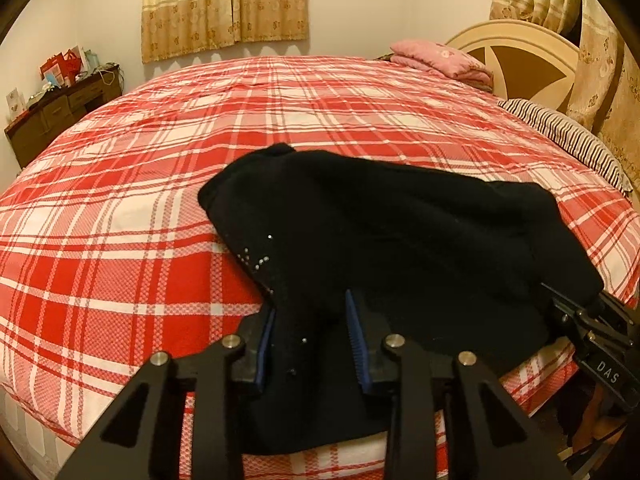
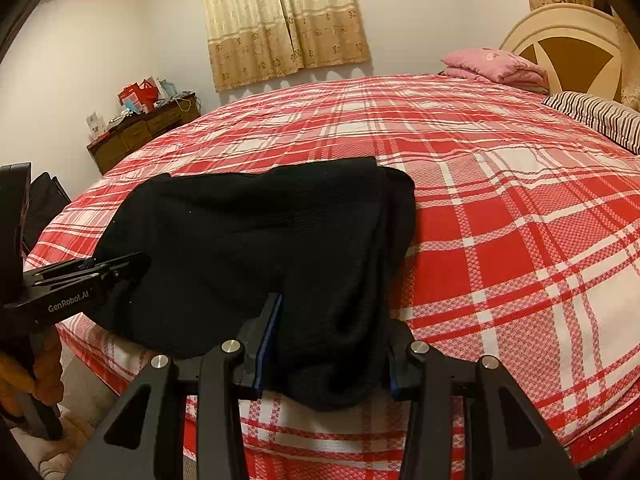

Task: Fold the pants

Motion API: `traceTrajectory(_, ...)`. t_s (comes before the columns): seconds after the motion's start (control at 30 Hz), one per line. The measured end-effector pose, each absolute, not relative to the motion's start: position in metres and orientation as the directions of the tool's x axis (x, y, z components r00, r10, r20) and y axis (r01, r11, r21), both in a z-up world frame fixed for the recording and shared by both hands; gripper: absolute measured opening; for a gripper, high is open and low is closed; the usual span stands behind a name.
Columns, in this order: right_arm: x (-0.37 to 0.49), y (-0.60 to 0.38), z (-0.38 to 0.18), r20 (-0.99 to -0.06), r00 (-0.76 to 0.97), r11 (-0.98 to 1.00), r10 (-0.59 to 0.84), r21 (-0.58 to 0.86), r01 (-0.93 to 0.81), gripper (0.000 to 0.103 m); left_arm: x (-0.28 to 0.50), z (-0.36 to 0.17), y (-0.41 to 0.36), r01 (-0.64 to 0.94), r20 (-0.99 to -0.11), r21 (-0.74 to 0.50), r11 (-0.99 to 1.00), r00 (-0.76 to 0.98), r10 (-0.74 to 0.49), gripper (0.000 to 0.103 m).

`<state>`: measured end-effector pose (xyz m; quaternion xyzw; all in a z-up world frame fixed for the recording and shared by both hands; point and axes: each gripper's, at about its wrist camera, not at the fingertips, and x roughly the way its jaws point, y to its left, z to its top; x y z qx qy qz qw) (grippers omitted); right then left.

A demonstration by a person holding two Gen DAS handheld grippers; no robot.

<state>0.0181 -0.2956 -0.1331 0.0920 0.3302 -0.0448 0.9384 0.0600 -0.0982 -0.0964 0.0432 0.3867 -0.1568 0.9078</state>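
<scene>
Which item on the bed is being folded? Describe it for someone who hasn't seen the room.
On the red plaid bed, look at the near edge. The black pants lie bunched there, the only dark garment, with small sparkly studs; the pink quilt sits far off by the headboard.

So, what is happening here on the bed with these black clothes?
A person is folding black pants on a bed with a red plaid cover, one handheld gripper in each hand. The left gripper has a bunch of the fabric between its fingers at the near edge of the bed, and the right gripper holds the fabric in the same way further along that edge. The pants lie in a bunched heap, not yet a neat fold. A pink folded blanket and a striped pillow sit near the headboard.
</scene>
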Motion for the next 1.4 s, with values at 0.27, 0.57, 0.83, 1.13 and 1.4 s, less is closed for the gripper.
traceTrajectory(0.27,0.018,-0.275,-0.121,-0.629,0.769,0.988,-0.117,0.003,0.153,0.042,0.054,-0.089,-0.098,0.309,-0.700,-0.019,0.951,0.675,-0.233,0.024)
traceTrajectory(0.57,0.015,-0.258,-0.094,-0.602,0.784,0.988,-0.151,-0.065,0.141,0.034,0.050,-0.073,-0.087,0.303,-0.671,-0.037,0.952,0.699,-0.248,0.013)
traceTrajectory(0.83,0.012,-0.248,-0.088,-0.593,0.786,0.984,-0.178,-0.105,0.143,0.033,0.050,-0.071,-0.079,0.304,-0.668,-0.071,0.950,0.693,-0.272,0.013)
traceTrajectory(1.13,0.011,-0.254,-0.097,-0.609,0.776,0.986,-0.164,-0.078,0.148,0.033,0.057,-0.080,-0.051,0.312,-0.654,-0.265,0.912,0.637,-0.408,0.013)
traceTrajectory(1.4,0.014,-0.258,-0.108,-0.629,0.762,0.986,-0.155,-0.052,0.158,0.033,0.069,-0.098,-0.045,0.254,-0.690,-0.359,0.898,0.576,-0.438,0.024)
